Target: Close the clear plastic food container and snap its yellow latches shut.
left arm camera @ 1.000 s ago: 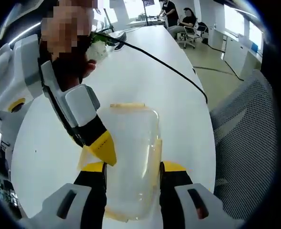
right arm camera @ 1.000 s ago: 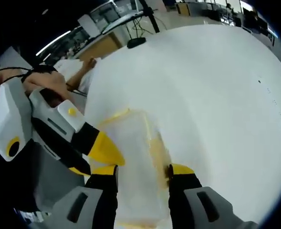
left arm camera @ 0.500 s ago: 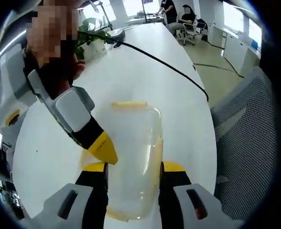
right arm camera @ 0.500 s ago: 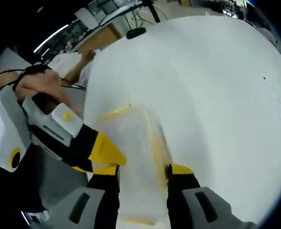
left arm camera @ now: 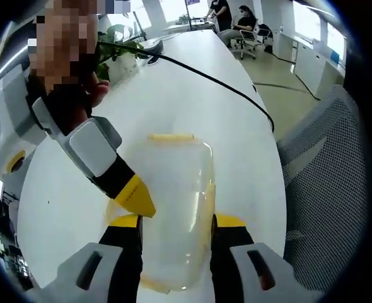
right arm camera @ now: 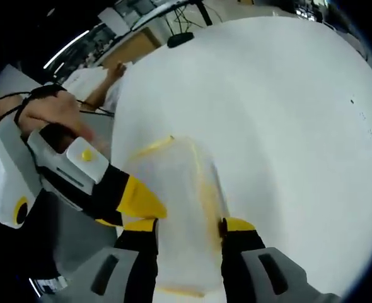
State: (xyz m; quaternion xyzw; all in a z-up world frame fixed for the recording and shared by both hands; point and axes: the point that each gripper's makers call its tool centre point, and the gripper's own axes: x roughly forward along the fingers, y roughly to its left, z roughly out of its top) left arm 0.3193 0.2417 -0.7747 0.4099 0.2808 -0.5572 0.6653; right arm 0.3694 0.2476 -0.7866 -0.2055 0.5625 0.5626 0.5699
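Observation:
The clear plastic container (left arm camera: 173, 202) lies on the white table (left arm camera: 192, 107) with its lid on. One yellow latch (left arm camera: 170, 137) sits at its far end, another (left arm camera: 206, 208) along its right side. My left gripper (left arm camera: 176, 222) straddles the container, jaws pressed on both long sides. The right gripper (left arm camera: 134, 194) reaches in from the upper left, its yellow tip at the container's left edge. In the right gripper view the container (right arm camera: 173, 208) sits between the right gripper (right arm camera: 187, 226) jaws, with a side latch (right arm camera: 208, 202) by the right jaw. There the left gripper (right arm camera: 137, 199) touches its left edge.
A black cable (left arm camera: 224, 88) runs across the table beyond the container. A grey mesh chair (left arm camera: 325, 177) stands just past the table's right edge. A plant (left arm camera: 120, 47) and seated people (left arm camera: 243, 25) are at the far end. A black stand base (right arm camera: 181, 39) is far off.
The right gripper and the hand holding it have shifted slightly in the left gripper view. The container and both pairs of jaws around it stay as they were.

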